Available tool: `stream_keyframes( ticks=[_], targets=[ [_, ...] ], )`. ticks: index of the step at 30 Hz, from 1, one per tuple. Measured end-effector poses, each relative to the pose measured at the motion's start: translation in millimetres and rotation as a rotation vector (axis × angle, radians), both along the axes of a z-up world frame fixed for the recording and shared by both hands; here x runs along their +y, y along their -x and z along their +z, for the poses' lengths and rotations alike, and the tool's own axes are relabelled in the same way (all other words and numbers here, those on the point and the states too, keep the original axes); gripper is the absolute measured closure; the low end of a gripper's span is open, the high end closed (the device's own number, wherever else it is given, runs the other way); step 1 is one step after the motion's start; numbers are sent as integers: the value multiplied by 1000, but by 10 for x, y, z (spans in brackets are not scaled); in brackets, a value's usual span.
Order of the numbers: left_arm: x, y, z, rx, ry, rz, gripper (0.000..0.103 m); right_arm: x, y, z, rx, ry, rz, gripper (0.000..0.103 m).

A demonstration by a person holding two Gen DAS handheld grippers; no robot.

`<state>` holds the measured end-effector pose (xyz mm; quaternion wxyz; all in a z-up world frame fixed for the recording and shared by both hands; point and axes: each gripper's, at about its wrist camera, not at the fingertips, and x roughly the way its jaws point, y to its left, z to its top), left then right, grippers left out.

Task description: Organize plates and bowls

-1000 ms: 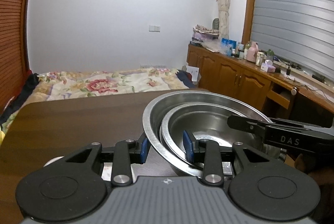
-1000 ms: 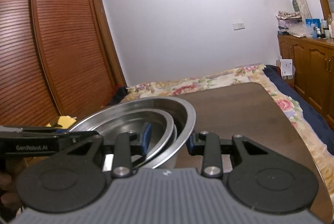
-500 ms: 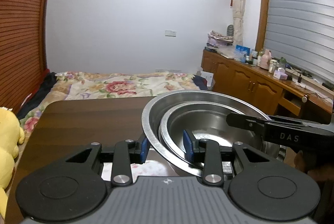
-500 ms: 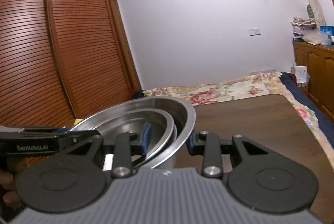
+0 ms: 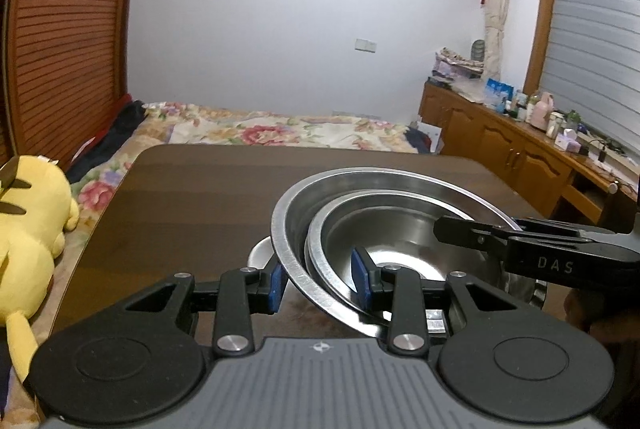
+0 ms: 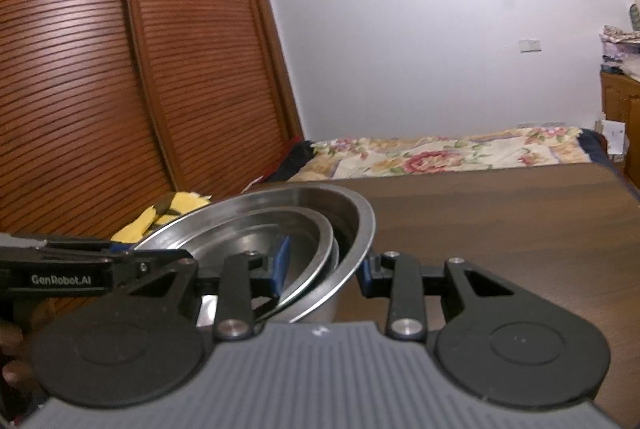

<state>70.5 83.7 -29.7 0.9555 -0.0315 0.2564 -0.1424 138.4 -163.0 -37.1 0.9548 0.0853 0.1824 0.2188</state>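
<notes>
A large steel bowl holds a smaller steel bowl nested inside it. My left gripper is shut on the near rims of both bowls, one pad outside and one inside. My right gripper is shut on the opposite rims of the same stack. Both grippers hold the stack tilted, above the dark wooden table. A small light dish shows under the stack's left edge. The right gripper's body shows in the left wrist view.
A yellow plush toy lies off the table's left edge, also in the right wrist view. A flowered bed lies beyond the table. A louvred wardrobe stands left, wooden cabinets with clutter right.
Both grippers have carried the bowl stack leftward and turned left; the wardrobe and plush toy have come into view. A small dish now shows beneath the stack. The grips are unchanged.
</notes>
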Motion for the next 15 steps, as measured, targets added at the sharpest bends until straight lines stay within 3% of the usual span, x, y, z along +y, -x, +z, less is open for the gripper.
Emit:
stream_keyframes(
  ticks=[15],
  targets=[
    [102, -39, -178, 37, 8, 41, 66, 230, -58, -156, 56, 48, 60, 67]
  ],
)
